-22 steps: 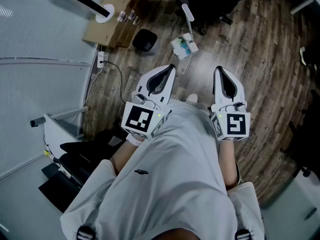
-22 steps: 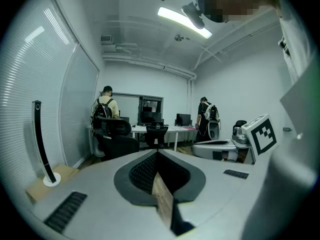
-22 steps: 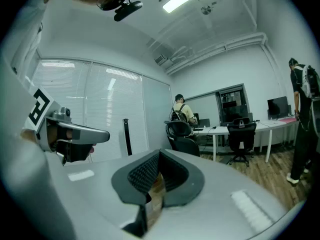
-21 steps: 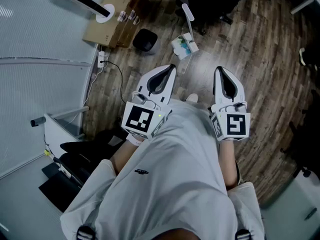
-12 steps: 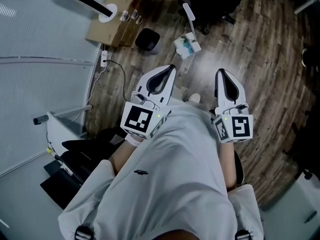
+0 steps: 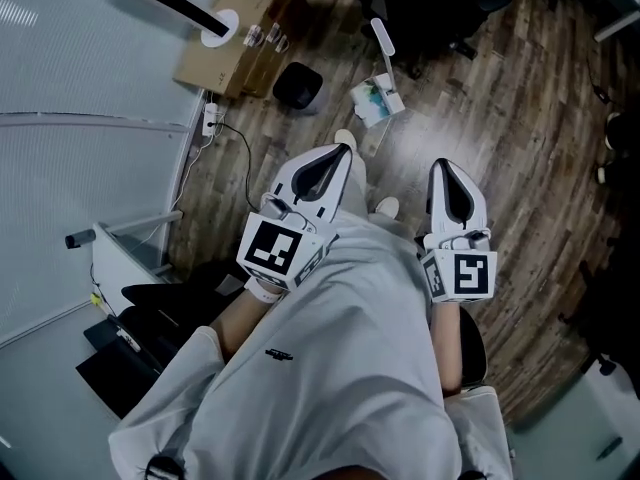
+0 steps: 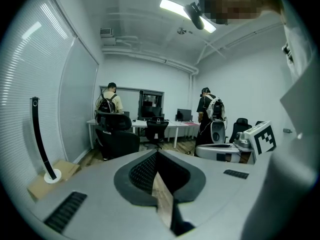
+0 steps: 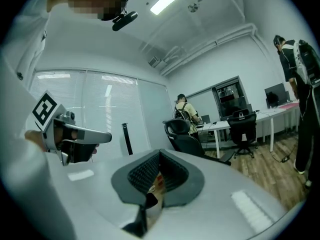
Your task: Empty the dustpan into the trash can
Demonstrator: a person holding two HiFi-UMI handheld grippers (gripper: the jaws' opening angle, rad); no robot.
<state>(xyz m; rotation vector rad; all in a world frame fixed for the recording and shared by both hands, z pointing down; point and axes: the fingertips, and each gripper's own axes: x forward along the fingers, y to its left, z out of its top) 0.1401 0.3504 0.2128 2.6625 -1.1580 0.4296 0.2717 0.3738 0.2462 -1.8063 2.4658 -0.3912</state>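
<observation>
Head view first, working from the left: a cardboard box [image 6: 230, 53] is seen against the glass wall, and just to its right the small black trash can [image 6: 298, 85] is standing on the wood floor [image 6: 520, 118]. Next across, the left gripper [image 6: 342, 151] is held out in front of the body, jaws pressed together with nothing between them. That is confirmed in the left gripper view, where only a sliver of floor shows through the seam. Further right, the dustpan [image 6: 374, 100] sits on the floor, near the trash can but apart from it. What looks like teal and white litter is in its pan, and its white handle [image 6: 378, 30] reaches towards an office chair [image 6: 430, 3]. Rightmost, the right gripper [image 6: 441, 165] is likewise closed and empty, as shown in the right gripper view. Neither tool is near the dustpan, so the step in hand is judged to be the approach. To do it well, the gap should be closed first, and one pair of jaws should be opened before the handle is reached. The handle is best taken squarely and gripped firmly, so the pan cannot swing. The pan should be kept level while carried, brought right over the can's mouth, and only then tipped slowly. The can looks light, so it may need to be steadied with the free gripper.
</observation>
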